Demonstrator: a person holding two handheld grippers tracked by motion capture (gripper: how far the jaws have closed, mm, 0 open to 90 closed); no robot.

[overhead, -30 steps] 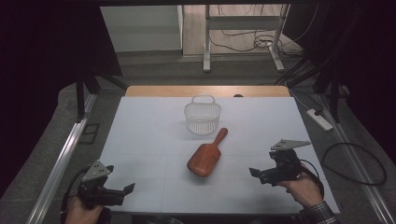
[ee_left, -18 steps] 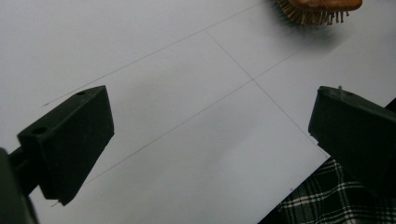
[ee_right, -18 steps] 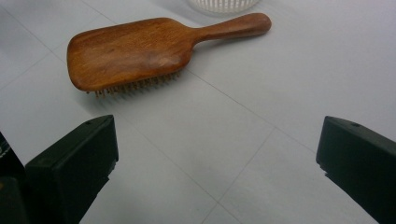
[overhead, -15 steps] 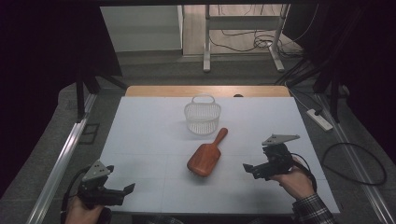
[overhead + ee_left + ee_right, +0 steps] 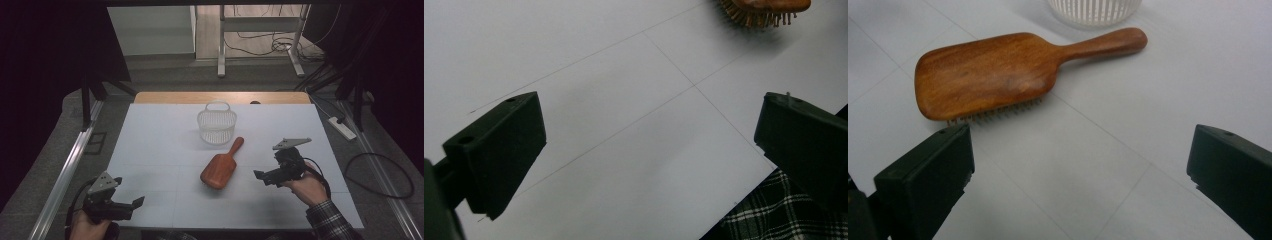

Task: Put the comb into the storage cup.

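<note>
Right gripper moved left toward hairbrush since earlier frames, now near brush head, not touching; jaws spread wide, nothing between. In right gripper view, right gripper with hairbrush just ahead, bristles down, wooden back up, handle pointing toward basket. Left gripper unchanged at near left table edge, jaws wide apart, holding nothing, well apart from brush. In left gripper view, left gripper over bare white table, brush bristles at top edge, plaid sleeve at bottom right. Hairbrush lying mid-table, diagonal, handle tip just beside white slatted basket, same spot as before. Basket upright behind brush, toward far edge. Nothing between right gripper and brush. White table with thin grid lines.
</note>
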